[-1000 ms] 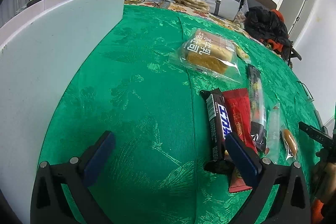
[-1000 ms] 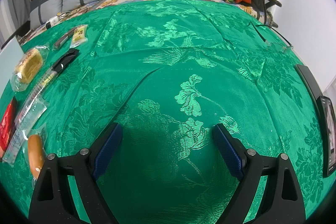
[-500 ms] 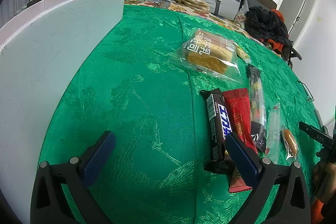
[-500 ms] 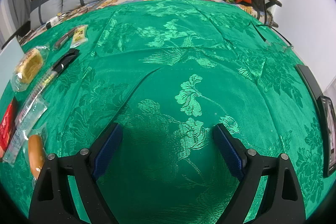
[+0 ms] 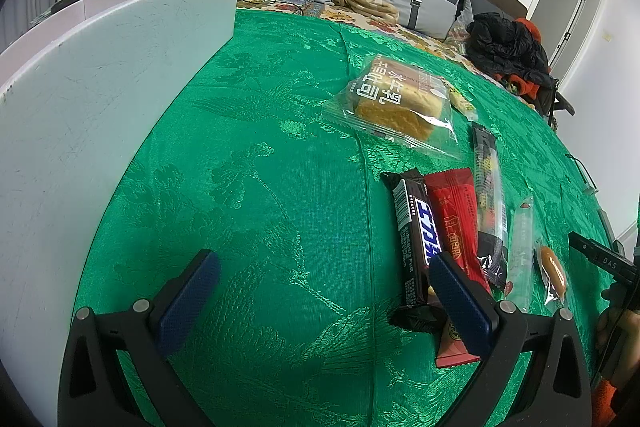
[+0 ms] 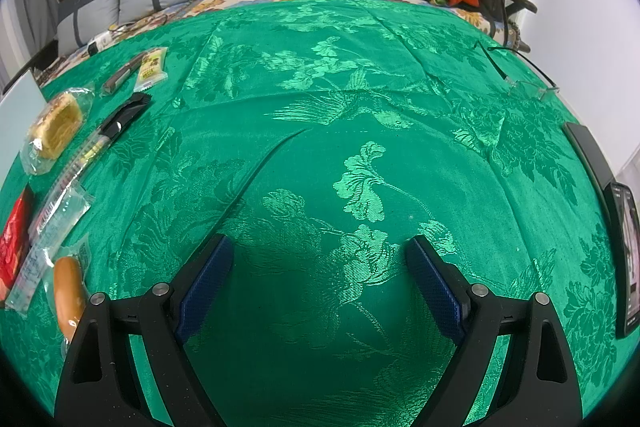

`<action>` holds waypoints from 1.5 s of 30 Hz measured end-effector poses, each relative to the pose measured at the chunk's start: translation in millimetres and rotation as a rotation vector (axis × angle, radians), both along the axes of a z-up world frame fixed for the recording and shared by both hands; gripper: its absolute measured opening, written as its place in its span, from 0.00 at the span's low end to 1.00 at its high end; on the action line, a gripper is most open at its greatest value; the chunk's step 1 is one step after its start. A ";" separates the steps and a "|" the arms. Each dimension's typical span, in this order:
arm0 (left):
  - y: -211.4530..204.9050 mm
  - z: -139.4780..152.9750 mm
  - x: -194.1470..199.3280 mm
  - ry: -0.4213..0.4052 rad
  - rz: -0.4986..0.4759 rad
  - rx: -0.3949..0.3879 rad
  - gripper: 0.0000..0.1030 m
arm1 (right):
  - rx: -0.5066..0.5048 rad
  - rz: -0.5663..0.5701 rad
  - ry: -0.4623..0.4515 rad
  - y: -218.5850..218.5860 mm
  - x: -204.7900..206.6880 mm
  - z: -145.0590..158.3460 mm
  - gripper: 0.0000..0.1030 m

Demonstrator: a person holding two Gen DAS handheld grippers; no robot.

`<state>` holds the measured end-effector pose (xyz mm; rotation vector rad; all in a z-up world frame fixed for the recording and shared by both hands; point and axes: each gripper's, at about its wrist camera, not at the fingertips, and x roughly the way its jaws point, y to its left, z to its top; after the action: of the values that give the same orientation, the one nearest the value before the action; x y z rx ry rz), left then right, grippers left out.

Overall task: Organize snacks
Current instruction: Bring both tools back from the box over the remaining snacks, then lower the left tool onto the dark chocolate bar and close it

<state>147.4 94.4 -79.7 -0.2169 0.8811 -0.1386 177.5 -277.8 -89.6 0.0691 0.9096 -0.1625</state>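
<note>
Snacks lie in a row on the green cloth (image 5: 280, 187). In the left wrist view I see a bagged bread slice (image 5: 396, 103), a dark chocolate bar (image 5: 416, 239), a red packet (image 5: 456, 227), a long dark stick pack (image 5: 488, 187), a clear stick pack (image 5: 522, 247) and a small wrapped sausage bun (image 5: 554, 269). My left gripper (image 5: 324, 291) is open and empty, its right finger over the chocolate bar's near end. My right gripper (image 6: 320, 267) is open and empty over bare cloth; the bun (image 6: 68, 291), bread (image 6: 54, 127) and other snacks lie at its left.
A white box wall (image 5: 100, 107) stands along the left. A phone (image 6: 624, 259) lies at the cloth's right edge, a clear object (image 6: 532, 89) farther back. A yellow packet (image 6: 152, 65) and thin dark bar (image 6: 120, 75) lie at back left. Pillows and black clothing are behind.
</note>
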 end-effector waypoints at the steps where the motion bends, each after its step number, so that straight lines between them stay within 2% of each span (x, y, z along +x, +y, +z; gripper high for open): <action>1: 0.0 0.0 0.0 0.000 0.000 0.000 1.00 | 0.000 0.000 0.000 -0.2 0.2 0.0 0.88; 13: 0.8 0.2 -0.2 -0.002 0.000 -0.009 1.00 | 0.001 0.000 0.000 -0.4 0.4 -0.1 0.89; 21: 16.0 1.5 -4.8 -0.032 -0.004 -0.125 1.00 | 0.001 0.000 -0.001 0.0 0.1 0.0 0.89; 27: 7.7 6.7 4.7 0.052 -0.001 -0.114 0.99 | 0.002 0.000 -0.001 -0.1 0.4 0.0 0.89; 32: -20.2 8.2 20.0 0.073 -0.036 0.021 0.96 | 0.003 0.000 -0.002 -0.6 0.9 0.0 0.89; 36: -49.3 3.0 27.6 0.091 -0.103 0.177 0.93 | 0.003 0.001 -0.001 0.4 1.5 -0.4 0.89; 38: -57.3 -0.7 27.2 0.094 -0.118 0.252 0.84 | 0.004 0.001 -0.002 0.5 2.1 -0.5 0.89; 39: -58.9 0.3 25.3 0.081 -0.128 0.255 0.80 | 0.004 0.001 -0.001 0.4 1.5 -0.4 0.89; 40: -58.5 1.3 23.5 0.082 -0.134 0.241 0.70 | 0.004 0.001 -0.001 0.4 1.8 -0.4 0.89; 41: -58.3 3.3 21.3 0.079 -0.136 0.244 0.46 | 0.004 0.001 -0.002 0.5 2.1 -0.5 0.89; 43: -56.9 7.2 17.6 0.094 -0.155 0.257 0.17 | 0.004 0.001 -0.002 0.3 1.6 -0.3 0.89; 44: -53.5 8.4 14.9 0.104 -0.148 0.262 0.17 | 0.004 0.001 -0.002 0.4 2.1 -0.4 0.89; 45: -45.7 10.0 10.9 0.113 -0.141 0.233 0.17 | 0.004 0.001 -0.002 0.3 1.5 -0.4 0.89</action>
<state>158.3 48.7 -69.8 0.0558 1.0171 -0.1549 179.0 -277.5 -90.0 0.0726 0.9083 -0.1601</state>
